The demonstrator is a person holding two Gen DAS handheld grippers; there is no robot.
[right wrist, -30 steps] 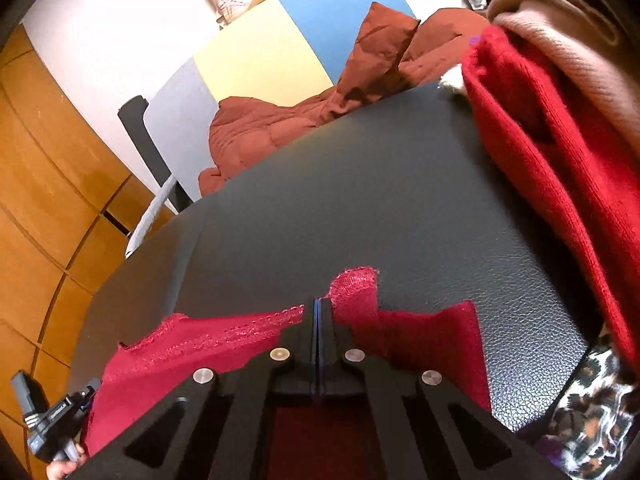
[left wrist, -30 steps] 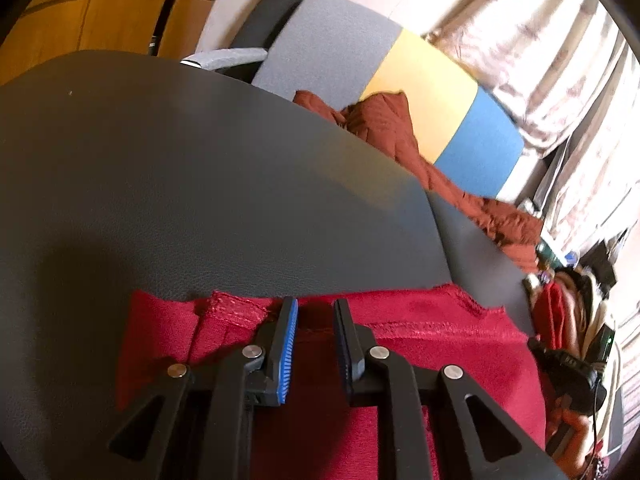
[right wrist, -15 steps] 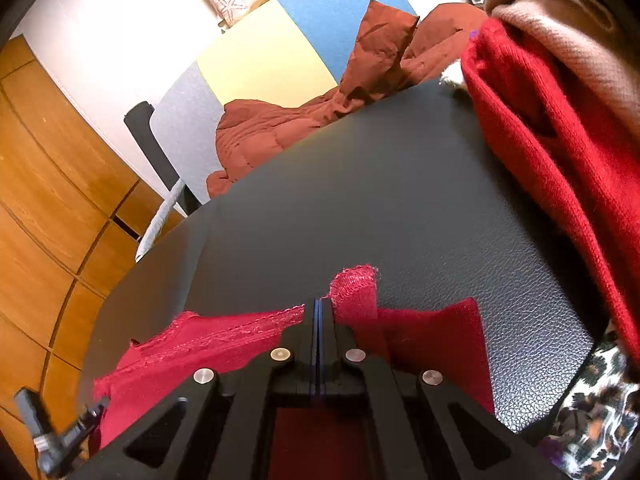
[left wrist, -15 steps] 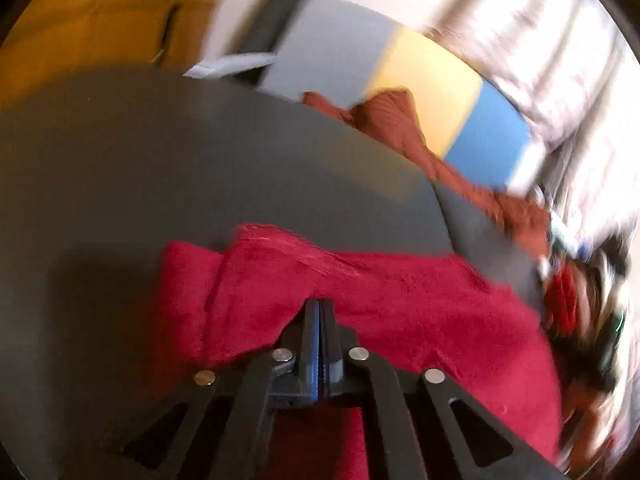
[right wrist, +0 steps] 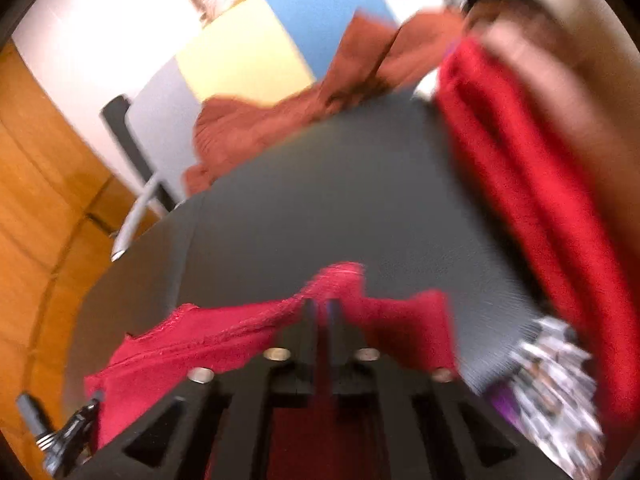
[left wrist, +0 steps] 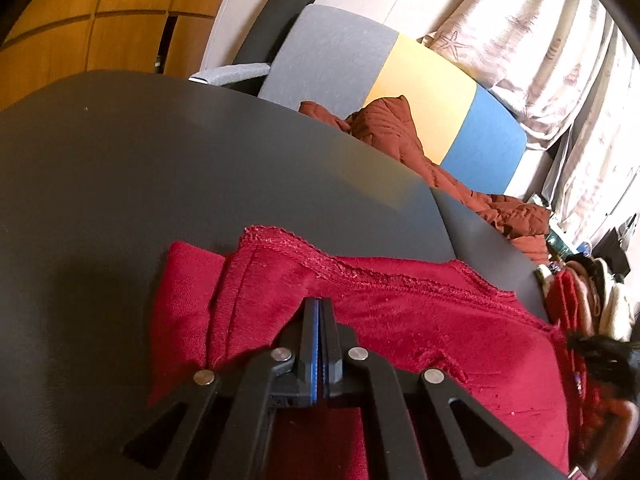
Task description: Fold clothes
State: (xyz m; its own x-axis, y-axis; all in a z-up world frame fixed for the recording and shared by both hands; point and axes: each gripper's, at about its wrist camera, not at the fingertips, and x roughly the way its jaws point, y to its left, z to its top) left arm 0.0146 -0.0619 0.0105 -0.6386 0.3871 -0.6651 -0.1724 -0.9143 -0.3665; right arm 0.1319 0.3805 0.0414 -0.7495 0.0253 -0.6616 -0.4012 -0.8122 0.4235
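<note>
A dark red knit garment (left wrist: 400, 320) lies crumpled on the black table (left wrist: 160, 160), its frayed hem facing away from me. My left gripper (left wrist: 319, 304) is shut on a fold of it just behind the hem. In the blurred right wrist view the same garment (right wrist: 200, 344) peaks up at my right gripper (right wrist: 322, 304). That gripper's jaws are opening: a narrow gap shows between them, the cloth's raised edge sits at their tips, and the pads no longer press on it.
A pile of clothes, with a bright red knit (right wrist: 520, 160) on top, rises at the table's right side above a leopard-print cloth (right wrist: 560, 380). Behind the table stands a grey, yellow and blue chair (left wrist: 340, 48) with a rust-brown quilted jacket (left wrist: 392, 128) on it.
The left gripper went from open over the hem to shut on the red cloth. The right gripper, shut on the cloth before, has parted its jaws and lifted; its view is now blurred.
</note>
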